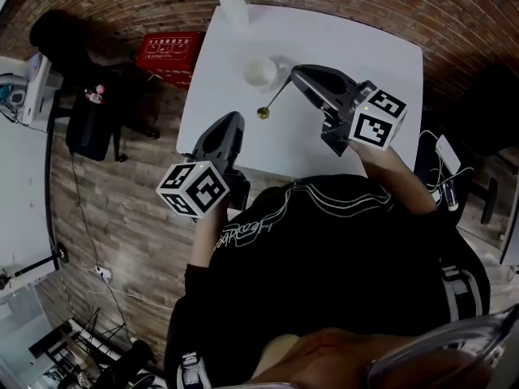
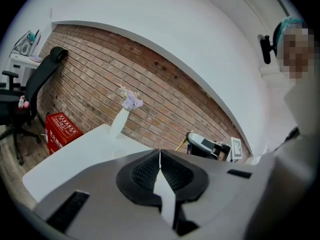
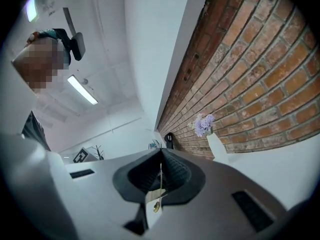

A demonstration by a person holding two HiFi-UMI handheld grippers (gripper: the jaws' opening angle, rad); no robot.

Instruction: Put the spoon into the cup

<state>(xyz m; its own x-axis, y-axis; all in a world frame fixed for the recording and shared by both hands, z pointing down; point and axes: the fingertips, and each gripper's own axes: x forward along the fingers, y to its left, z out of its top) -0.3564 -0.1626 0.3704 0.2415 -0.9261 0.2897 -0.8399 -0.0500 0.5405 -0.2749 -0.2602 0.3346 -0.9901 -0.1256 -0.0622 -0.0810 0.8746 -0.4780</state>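
The spoon [image 1: 275, 97], thin and gold-coloured, is pinched by its handle end between the jaws of the right gripper [image 1: 297, 73]. Those jaws are pressed together on it. In the right gripper view the handle runs along the seam between the two pads. The rounded bowl hangs below the seam, back from the tips.

In the head view the spoon's long axis slants away from the jaw tips. It runs off to their left and back toward the person, with the bowl as the far, lower end. Whether the bowl touches the table [image 1: 365, 39] cannot be told.

The white cup [image 1: 261, 73] stands upright on the table just beside the right jaw tips, on their left. It lies ahead of the spoon's bowl, which sits off the cup's near side rather than over the opening.

The coming move likely turns on carrying the bowl end over that rim.

The left gripper [image 1: 235, 118] points toward the same area from the person's left. Its jaws are closed together on nothing, and it sits farther from the cup than the right one.

A white vase [image 1: 233, 6] of lilac flowers stands beyond the cup.
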